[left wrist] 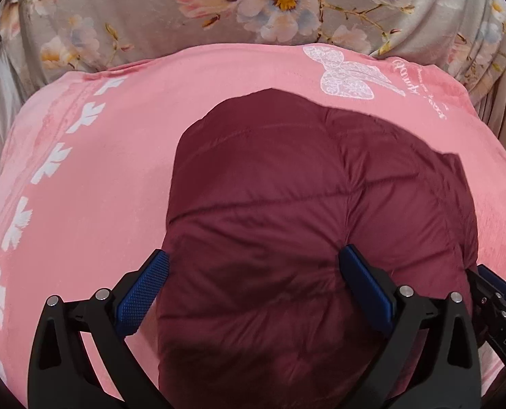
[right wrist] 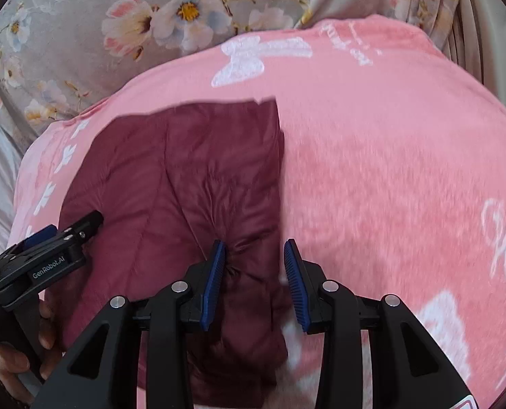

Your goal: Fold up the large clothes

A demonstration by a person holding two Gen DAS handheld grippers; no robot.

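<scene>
Blanket (left wrist: pixel 99 177): pink, white prints, spread under everything; floral cloth (left wrist: pixel 133 10) beyond the far edge.
Jacket (left wrist: pixel 287 221): maroon, quilted, puffy; lies on the blanket as a compact bundle, seemingly already folded at least once; straight right edge in the right wrist view (right wrist: pixel 184 184).
Left gripper (left wrist: pixel 253 289): fingers wide apart, straddling the near part of the jacket, gripping nothing; left pad (left wrist: pixel 143 293) at the jacket's left edge, right pad (left wrist: pixel 365 286) resting on the quilting.
Right gripper (right wrist: pixel 254 279): fingers apart, either side of the jacket's right edge, not yet pinching; the inner one presses a pucker into the fabric.
Step in hand, as judged: taking hold of the near hem for a further fold.
To do well: bite through all layers, not just the slippery shell; close both sides level; lift together and carry over to the far edge; press down after, since trapped air tends to spring the fold open.
</scene>
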